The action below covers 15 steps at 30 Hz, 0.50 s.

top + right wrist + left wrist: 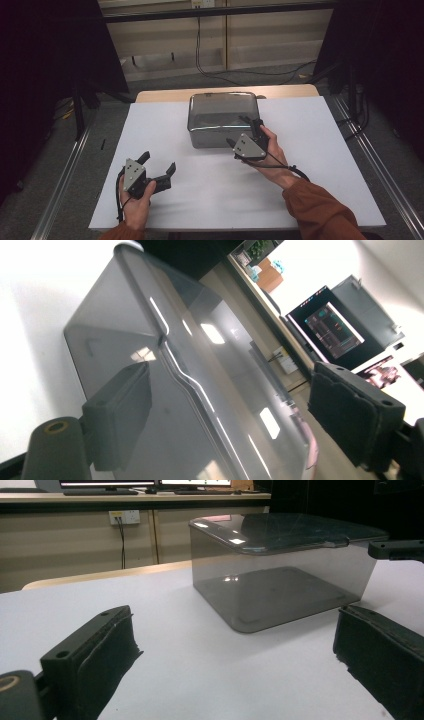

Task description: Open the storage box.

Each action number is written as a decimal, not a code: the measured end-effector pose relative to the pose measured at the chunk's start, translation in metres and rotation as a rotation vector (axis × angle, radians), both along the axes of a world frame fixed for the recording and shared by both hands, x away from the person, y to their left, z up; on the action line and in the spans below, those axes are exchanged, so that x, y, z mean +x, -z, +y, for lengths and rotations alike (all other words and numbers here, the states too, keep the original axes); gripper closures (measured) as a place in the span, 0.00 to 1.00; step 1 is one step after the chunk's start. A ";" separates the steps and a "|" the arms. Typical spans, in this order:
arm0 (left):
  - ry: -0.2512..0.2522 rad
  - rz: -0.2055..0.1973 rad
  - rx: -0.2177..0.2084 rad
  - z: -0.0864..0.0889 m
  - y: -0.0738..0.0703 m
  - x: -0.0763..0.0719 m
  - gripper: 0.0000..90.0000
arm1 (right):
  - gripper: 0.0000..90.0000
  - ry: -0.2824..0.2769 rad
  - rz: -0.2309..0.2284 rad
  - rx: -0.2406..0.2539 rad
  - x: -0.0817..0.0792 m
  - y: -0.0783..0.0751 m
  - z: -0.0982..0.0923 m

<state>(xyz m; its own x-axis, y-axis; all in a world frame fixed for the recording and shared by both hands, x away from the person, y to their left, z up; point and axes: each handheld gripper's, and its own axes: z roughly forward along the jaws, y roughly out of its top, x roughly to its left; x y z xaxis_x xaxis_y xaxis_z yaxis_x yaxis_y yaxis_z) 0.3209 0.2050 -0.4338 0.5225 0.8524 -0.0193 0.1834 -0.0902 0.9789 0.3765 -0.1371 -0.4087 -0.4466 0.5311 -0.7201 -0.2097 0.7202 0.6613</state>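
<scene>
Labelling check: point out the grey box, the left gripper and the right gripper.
grey box [222,107]: high view, middle of its lid.
left gripper [159,166]: high view, between its open jaws.
right gripper [243,130]: high view, between its open jaws.

I'm seeing a smoky grey translucent lidded box [223,119], white tabletop [310,165], my black grippers, rust-orange sleeve [320,210].

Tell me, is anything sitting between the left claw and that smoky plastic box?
Nothing: bare white table separates the left claw from the box, plain in the high view.
</scene>
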 end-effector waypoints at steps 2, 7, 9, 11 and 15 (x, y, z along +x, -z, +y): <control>0.000 0.000 -0.002 0.000 0.000 0.000 0.04 | 0.20 -0.005 -0.016 -0.033 0.000 0.002 0.003; -0.008 0.004 0.001 0.001 0.000 0.001 0.04 | 0.25 -0.011 -0.052 -0.094 0.000 0.003 0.010; -0.015 0.006 0.009 0.002 0.000 0.001 0.04 | 0.26 0.005 -0.056 -0.107 0.001 0.004 0.012; -0.015 0.012 0.001 0.003 0.000 0.001 0.04 | 0.29 0.015 -0.075 -0.135 0.001 0.004 0.013; -0.014 0.019 -0.009 0.004 0.000 0.002 0.04 | 0.33 0.021 -0.105 -0.194 -0.001 0.005 0.017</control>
<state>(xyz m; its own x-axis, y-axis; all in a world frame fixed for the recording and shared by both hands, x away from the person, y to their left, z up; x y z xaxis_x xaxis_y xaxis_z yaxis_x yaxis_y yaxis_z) 0.3225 0.2087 -0.4336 0.5097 0.8596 -0.0362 0.2028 -0.0791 0.9760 0.3751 -0.1203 -0.4142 -0.3537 0.3868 -0.8516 -0.2537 0.8367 0.4854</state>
